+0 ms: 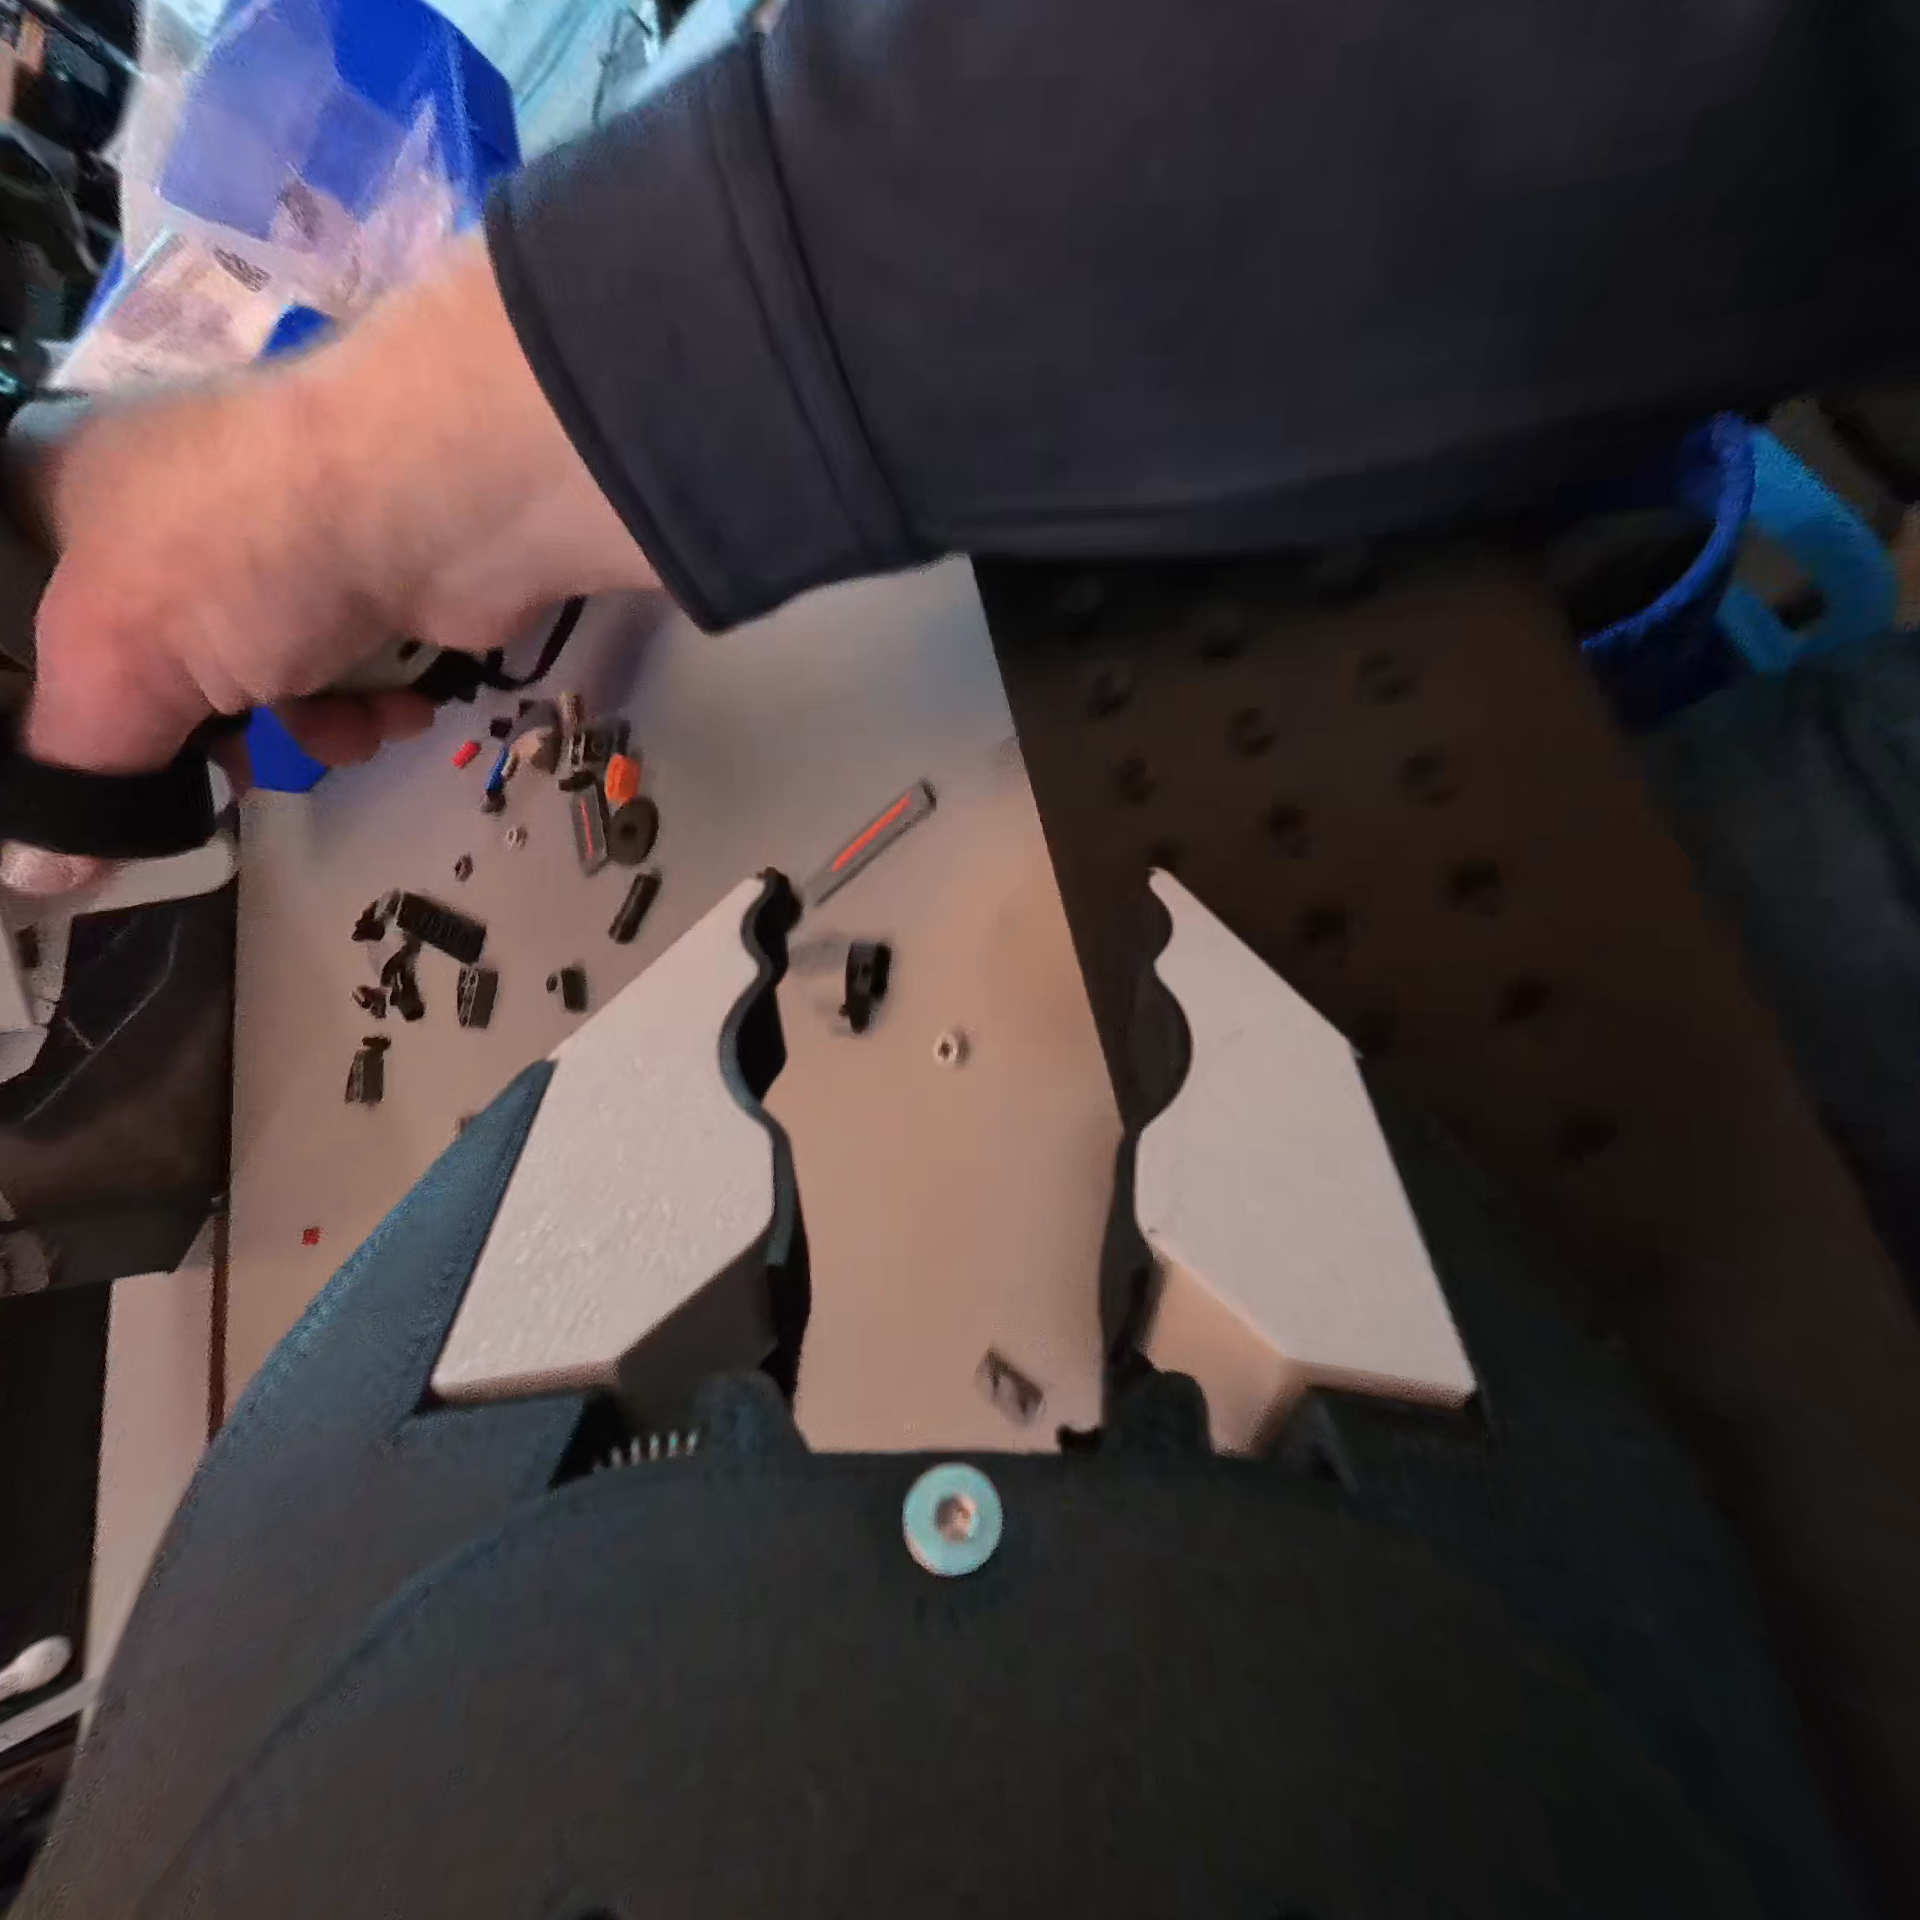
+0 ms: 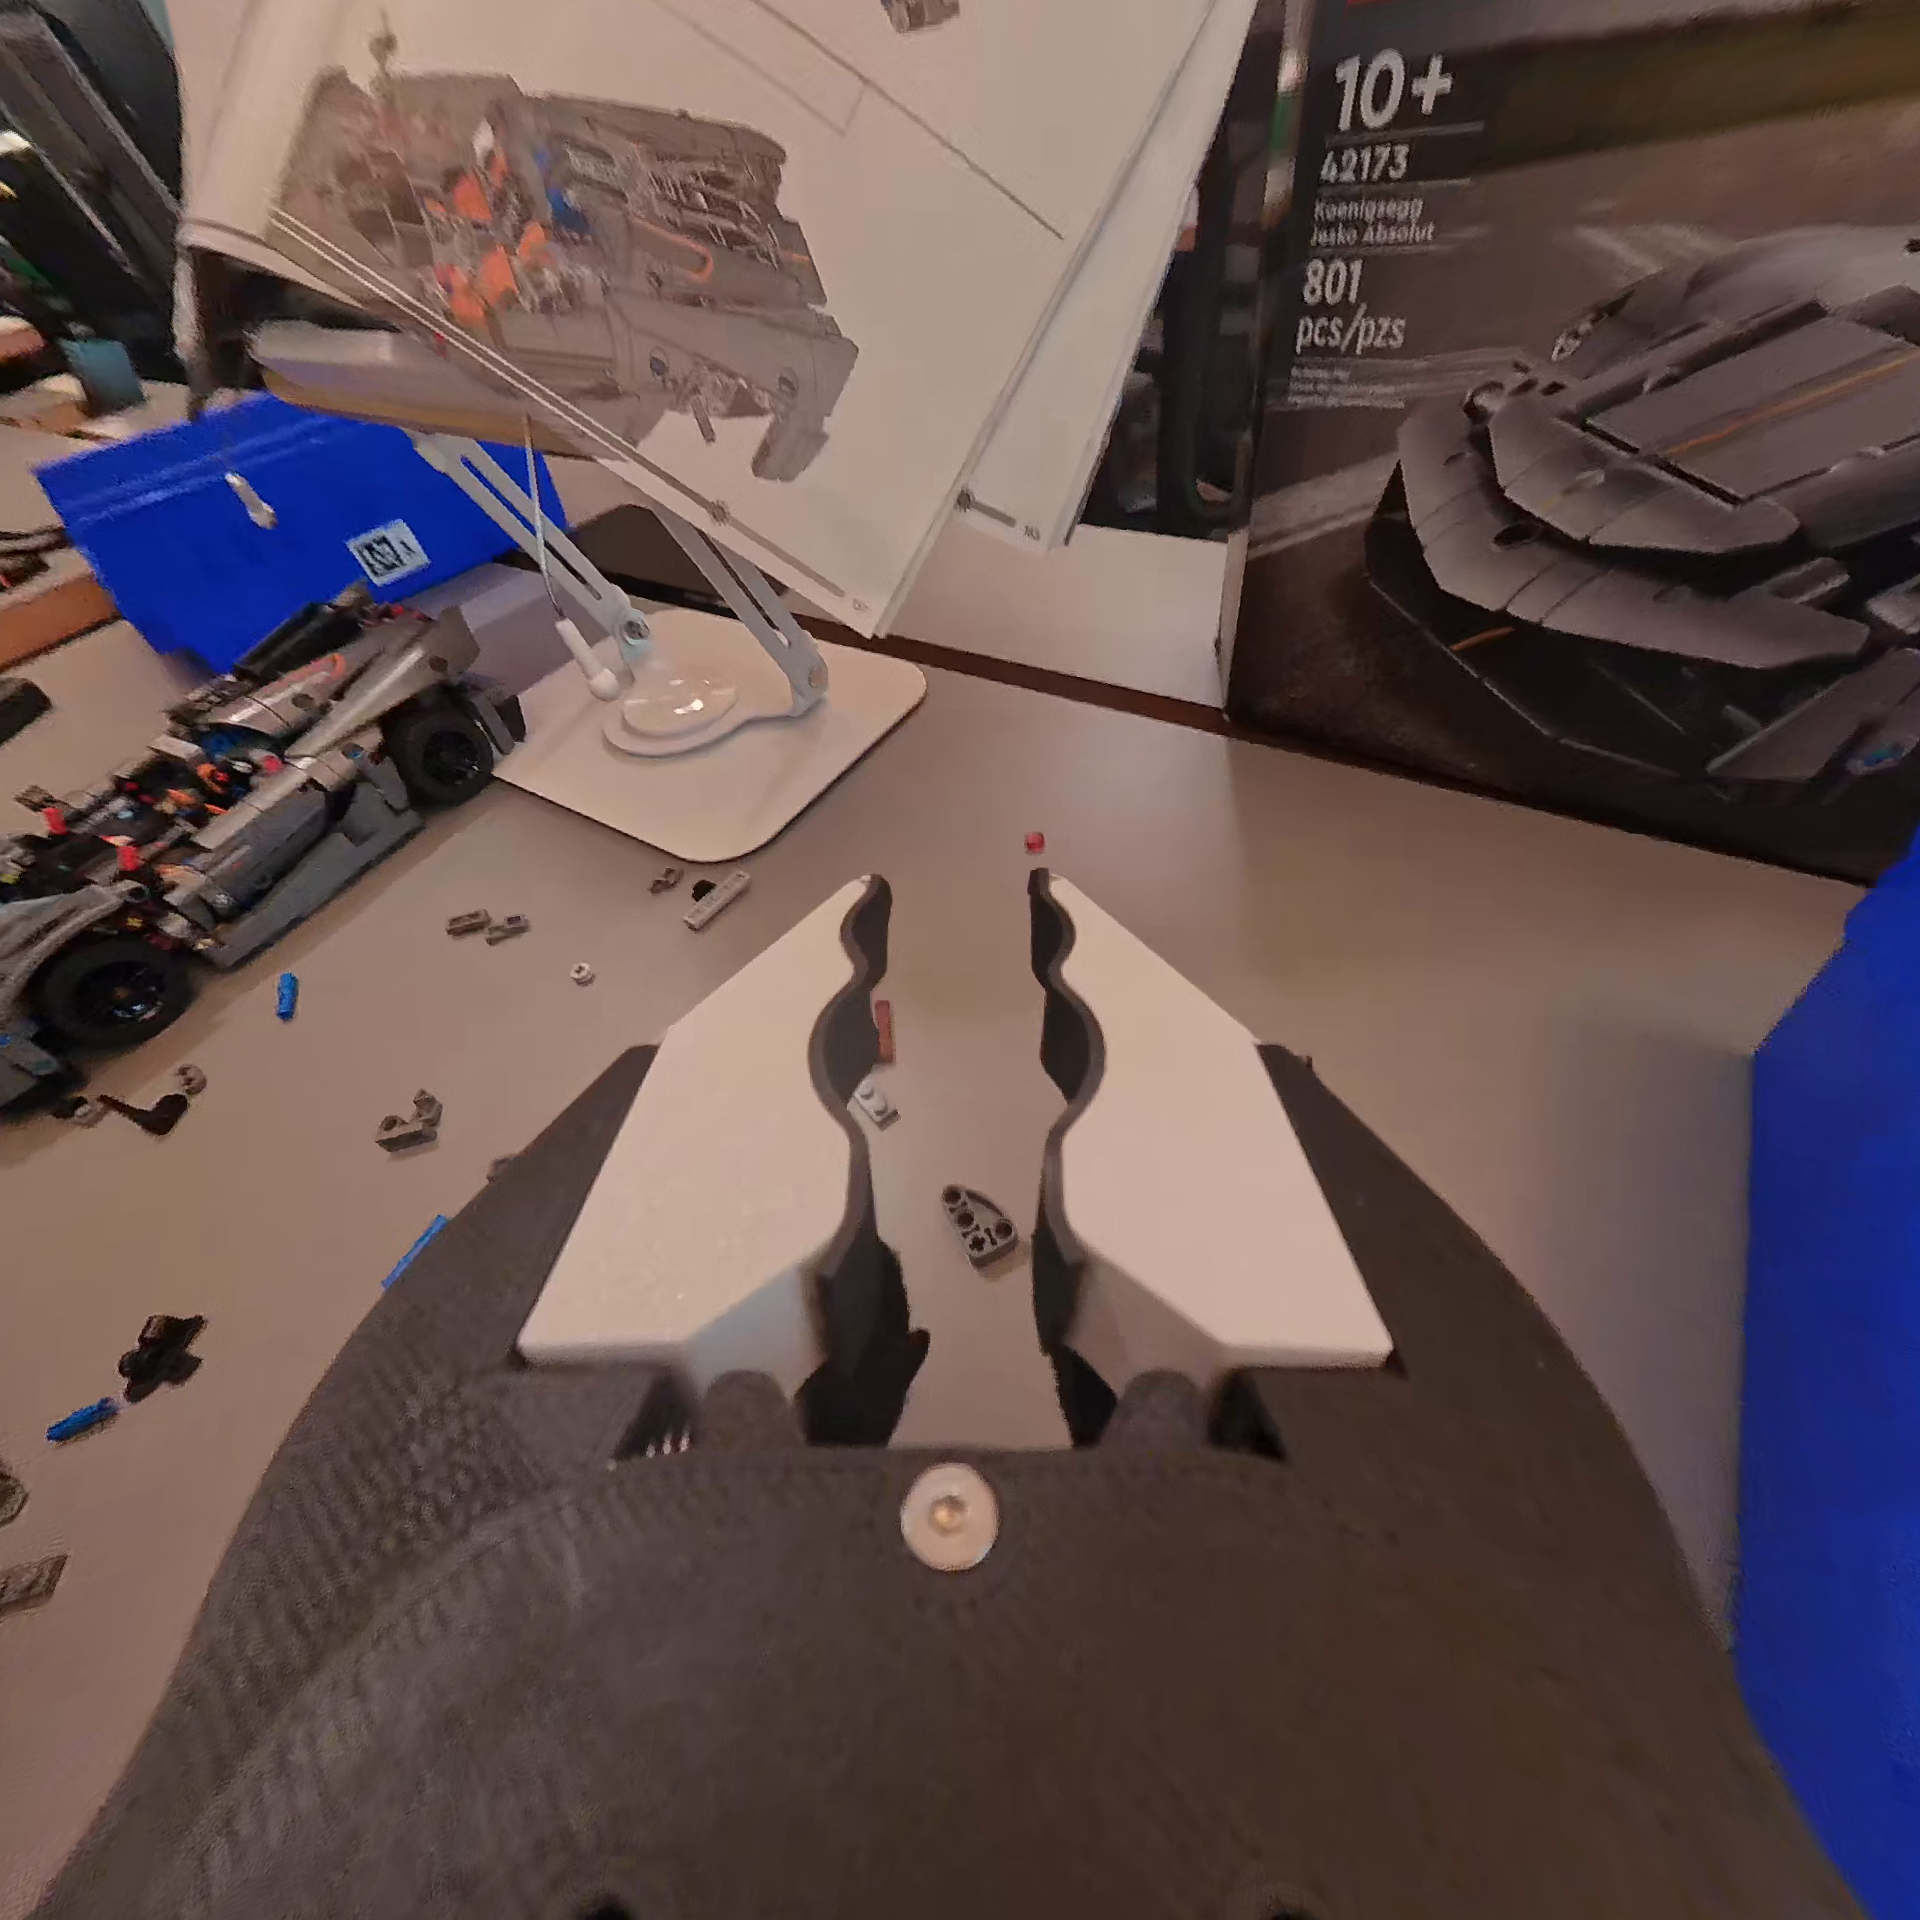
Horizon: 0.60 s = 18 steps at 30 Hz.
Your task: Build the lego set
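Note:
My left gripper (image 1: 961, 883) is open and empty above the pale table, near its edge. Several small dark lego pieces (image 1: 436, 935) lie scattered ahead of it, with a grey strip with an orange stripe (image 1: 881, 836) and a black clip (image 1: 862, 977) close to the left fingertip. My right gripper (image 2: 956, 883) is open and empty over the table. A dark grey triangular piece (image 2: 979, 1226) and a small light grey plate (image 2: 876, 1103) lie between its fingers. A tiny red stud (image 2: 1033, 842) sits just past the tips. The partly built grey car (image 2: 239, 790) stands at the left.
A person's hand (image 1: 260, 582) and dark sleeve (image 1: 1039, 291) cross the left wrist view. An instruction booklet on a white stand (image 2: 727, 727) and the set's box (image 2: 1558, 416) stand behind. Blue bins (image 2: 239, 520) and a blue thing (image 2: 1839, 1351) sit at the sides. A dark perforated surface (image 1: 1351, 831) lies beyond the table edge. To the tiny red stud (image 2: 1033, 842): right tips about 20 cm, left tips about 35 cm. Left tips and right tips are each some 35 cm from the partly built grey car (image 2: 239, 790).

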Available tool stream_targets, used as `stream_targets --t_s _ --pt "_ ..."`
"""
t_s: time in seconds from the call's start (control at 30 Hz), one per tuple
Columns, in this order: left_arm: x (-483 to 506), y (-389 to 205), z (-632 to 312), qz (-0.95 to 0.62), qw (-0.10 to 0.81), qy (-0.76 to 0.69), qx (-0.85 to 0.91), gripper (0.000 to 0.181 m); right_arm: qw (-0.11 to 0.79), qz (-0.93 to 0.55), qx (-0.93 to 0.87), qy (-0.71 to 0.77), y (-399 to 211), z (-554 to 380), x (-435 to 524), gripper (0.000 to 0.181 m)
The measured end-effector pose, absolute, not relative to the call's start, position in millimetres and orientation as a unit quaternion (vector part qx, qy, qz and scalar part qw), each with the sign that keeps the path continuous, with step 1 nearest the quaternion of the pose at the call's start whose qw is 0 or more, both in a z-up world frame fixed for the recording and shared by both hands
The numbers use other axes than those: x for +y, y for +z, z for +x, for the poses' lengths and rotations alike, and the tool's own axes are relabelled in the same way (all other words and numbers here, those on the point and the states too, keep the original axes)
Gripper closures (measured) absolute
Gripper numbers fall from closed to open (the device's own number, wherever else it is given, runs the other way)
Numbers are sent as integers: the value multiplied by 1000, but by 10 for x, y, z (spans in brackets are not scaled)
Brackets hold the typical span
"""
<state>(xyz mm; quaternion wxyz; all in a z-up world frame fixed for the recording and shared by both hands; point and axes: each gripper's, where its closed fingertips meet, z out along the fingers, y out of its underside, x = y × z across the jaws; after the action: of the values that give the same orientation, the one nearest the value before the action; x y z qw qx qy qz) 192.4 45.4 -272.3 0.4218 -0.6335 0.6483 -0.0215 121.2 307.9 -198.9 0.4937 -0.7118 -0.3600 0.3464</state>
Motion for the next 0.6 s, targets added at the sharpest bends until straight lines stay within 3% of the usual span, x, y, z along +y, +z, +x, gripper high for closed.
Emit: stream_targets --t_s 0.17,0.43,0.6 --pt "519 -2585 2154 -656 462 -97 588 118 460 -708 -381 376 -2122 1062 3008 151" --pt "549 -2053 2050 -594 585 -44 550 120 385 -638 -623 236 -2681 -56 2439 155" --pt "423 -1982 2081 -545 619 -16 566 123 364 -623 -664 195 -2830 -480 2541 162"
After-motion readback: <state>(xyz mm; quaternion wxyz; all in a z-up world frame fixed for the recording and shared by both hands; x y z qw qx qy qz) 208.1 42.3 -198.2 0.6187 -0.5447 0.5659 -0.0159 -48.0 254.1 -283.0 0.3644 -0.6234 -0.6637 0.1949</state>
